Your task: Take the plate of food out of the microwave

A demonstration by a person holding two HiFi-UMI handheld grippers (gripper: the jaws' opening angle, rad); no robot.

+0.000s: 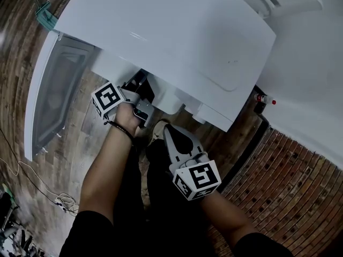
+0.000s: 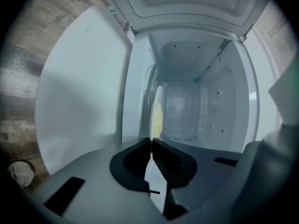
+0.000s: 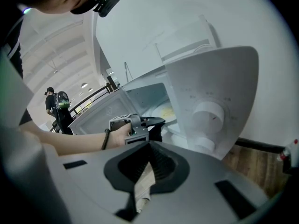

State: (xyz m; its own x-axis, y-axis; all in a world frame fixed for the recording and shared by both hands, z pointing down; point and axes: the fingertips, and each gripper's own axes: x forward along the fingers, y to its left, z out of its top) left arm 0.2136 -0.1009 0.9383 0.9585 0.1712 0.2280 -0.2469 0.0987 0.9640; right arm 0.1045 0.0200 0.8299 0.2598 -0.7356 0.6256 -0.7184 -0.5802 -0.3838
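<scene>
Microwave (image 1: 177, 31) door open. Inside, near front edge, plate of food (image 2: 160, 94). My left hand-held gripper (image 2: 151, 141) looks pinched on plate rim. Right hand-held gripper (image 3: 148, 146) closed, empty. I pull slow, keep plate flat.

Underfoot, wood-plank floor (image 1: 80, 138), with thin white cables (image 1: 32, 181) trailing over it at the left. At lower right, red brick-pattern surface (image 1: 295, 197), and near its upper edge a small red-tipped item (image 1: 266, 100). Far off in the right gripper view, a person (image 3: 57, 105) with a green backpack beside a dark railing (image 3: 91, 98), under ceiling lamps (image 3: 84, 85).
</scene>
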